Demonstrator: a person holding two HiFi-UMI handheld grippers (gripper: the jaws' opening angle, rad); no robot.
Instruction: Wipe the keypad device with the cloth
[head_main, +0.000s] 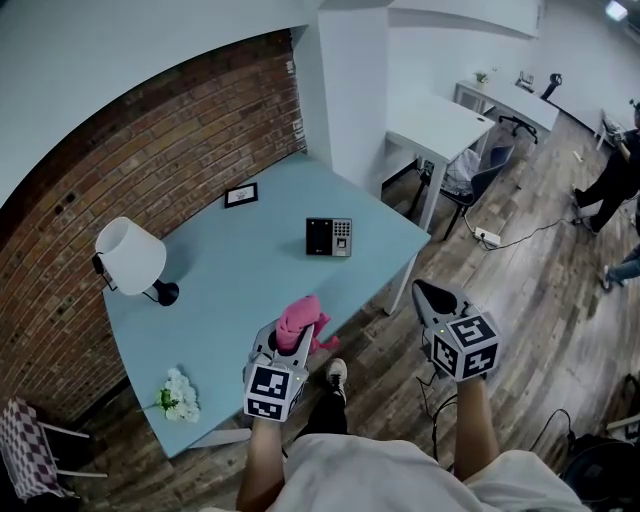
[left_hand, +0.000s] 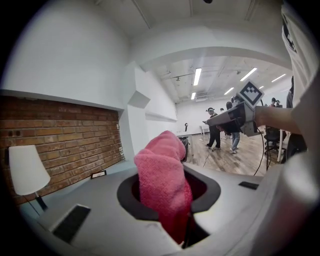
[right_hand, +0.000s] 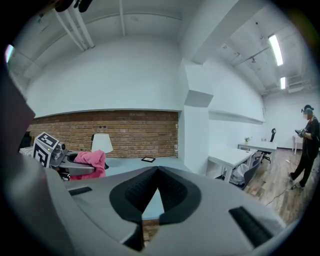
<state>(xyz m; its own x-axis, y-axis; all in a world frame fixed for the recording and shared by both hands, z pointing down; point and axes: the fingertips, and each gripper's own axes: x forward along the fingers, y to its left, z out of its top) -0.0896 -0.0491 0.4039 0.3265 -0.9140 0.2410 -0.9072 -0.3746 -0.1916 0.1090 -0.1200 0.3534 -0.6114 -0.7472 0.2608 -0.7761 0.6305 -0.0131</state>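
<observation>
The keypad device (head_main: 329, 237), a small black-and-silver box, lies flat on the light blue table (head_main: 250, 270), towards its right end. My left gripper (head_main: 296, 330) hovers over the table's near edge, short of the device, shut on a pink cloth (head_main: 300, 322). In the left gripper view the cloth (left_hand: 162, 175) stands bunched up out of the jaws. My right gripper (head_main: 428, 290) is off the table's right corner, above the wooden floor. Its jaws are shut with nothing in them (right_hand: 156, 174). Neither gripper view shows the device.
A white lamp (head_main: 130, 258) stands at the table's left end, a small black picture frame (head_main: 241, 195) near the brick wall, and white flowers (head_main: 180, 397) at the near left corner. White desks (head_main: 440, 125) and a chair (head_main: 480, 170) stand behind, with people (head_main: 615, 170) at the far right.
</observation>
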